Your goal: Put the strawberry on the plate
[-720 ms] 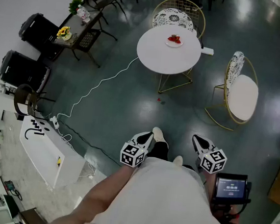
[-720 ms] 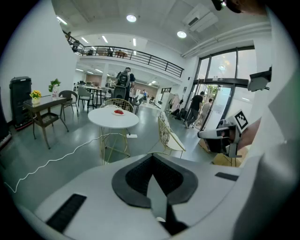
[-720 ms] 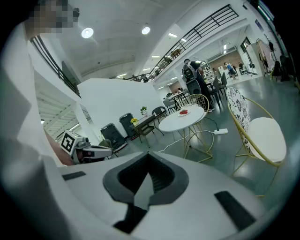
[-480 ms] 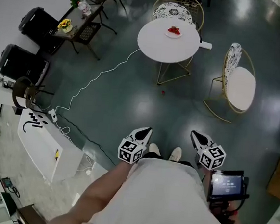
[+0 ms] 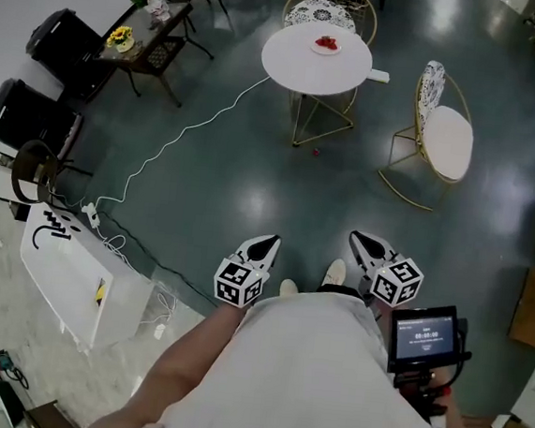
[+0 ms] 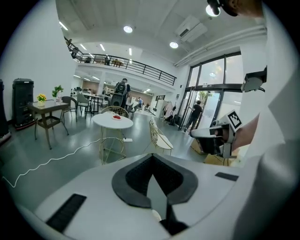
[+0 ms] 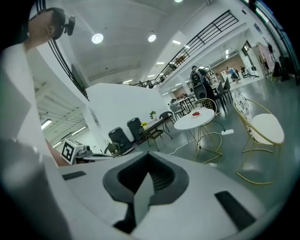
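A round white table [image 5: 305, 66] stands far ahead, with a plate of red strawberries [image 5: 326, 44] on it. One small red strawberry [image 5: 314, 151] lies on the dark floor under the table. My left gripper [image 5: 267, 246] and right gripper [image 5: 360, 239] hover close to the body, far from the table, both shut and empty. The left gripper view shows its shut jaws [image 6: 152, 158], the table [image 6: 108, 123] and the plate [image 6: 116, 117]. In the right gripper view I see its shut jaws [image 7: 149, 158], the table [image 7: 202, 118] and the plate [image 7: 197, 113].
Two gold wire chairs [image 5: 441, 140] [image 5: 321, 14] flank the table. A white cable [image 5: 180, 148] runs across the floor to a power strip [image 5: 378, 76]. At the left are a side table with flowers [image 5: 143, 41], black bins [image 5: 27, 119] and a white counter [image 5: 64, 269]. A cardboard box [image 5: 533, 309] sits right.
The table and chairs have slid upward and slightly left in the head view, and the person's feet have shifted. Both grippers stay shut near the body.
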Available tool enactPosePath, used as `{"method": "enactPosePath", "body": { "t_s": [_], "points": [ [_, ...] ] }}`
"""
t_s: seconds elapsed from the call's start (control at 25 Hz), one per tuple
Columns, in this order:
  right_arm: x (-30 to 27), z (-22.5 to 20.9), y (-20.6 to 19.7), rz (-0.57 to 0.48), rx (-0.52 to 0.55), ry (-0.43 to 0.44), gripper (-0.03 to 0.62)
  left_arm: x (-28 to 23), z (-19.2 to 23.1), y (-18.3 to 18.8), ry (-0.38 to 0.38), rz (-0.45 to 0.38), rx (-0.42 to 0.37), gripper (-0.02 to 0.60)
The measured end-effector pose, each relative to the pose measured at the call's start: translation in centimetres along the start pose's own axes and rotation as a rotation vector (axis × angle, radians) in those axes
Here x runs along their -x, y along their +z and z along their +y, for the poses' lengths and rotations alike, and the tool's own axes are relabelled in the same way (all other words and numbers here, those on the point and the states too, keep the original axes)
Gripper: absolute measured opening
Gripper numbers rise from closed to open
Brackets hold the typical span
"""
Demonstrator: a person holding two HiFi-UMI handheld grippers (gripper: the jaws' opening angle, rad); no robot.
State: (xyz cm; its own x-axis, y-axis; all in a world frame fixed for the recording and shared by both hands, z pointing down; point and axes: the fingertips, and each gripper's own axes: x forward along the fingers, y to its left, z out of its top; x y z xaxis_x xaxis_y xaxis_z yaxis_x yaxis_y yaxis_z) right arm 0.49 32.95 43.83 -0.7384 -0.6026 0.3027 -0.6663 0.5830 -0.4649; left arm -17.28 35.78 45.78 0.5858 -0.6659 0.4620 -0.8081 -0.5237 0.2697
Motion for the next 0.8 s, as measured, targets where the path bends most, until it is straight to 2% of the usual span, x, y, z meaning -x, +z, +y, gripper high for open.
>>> {"method": "enactPosePath", "body": {
  "t_s": [0.24, 0.4, 0.8],
  "points": [
    [1.4, 3.8, -2.3, -0.009, 0.033, -0.055, 0.005, 4.0, 0.3, -2.3, -0.013, -0.016, 0.001, 0.005],
    [1.5, 5.8, -2.4, -0.015, 0.058, -0.092, 0.005, 6.0, 0.9, -1.5, -0.027, -0.053, -0.022, 0.005],
    [2.7, 3.4, -3.5, 0.023, 0.010, -0.189, 0.005, 3.5, -0.5, -1.3, -0.087, -0.041, -0.031, 0.005]
  ]
}}
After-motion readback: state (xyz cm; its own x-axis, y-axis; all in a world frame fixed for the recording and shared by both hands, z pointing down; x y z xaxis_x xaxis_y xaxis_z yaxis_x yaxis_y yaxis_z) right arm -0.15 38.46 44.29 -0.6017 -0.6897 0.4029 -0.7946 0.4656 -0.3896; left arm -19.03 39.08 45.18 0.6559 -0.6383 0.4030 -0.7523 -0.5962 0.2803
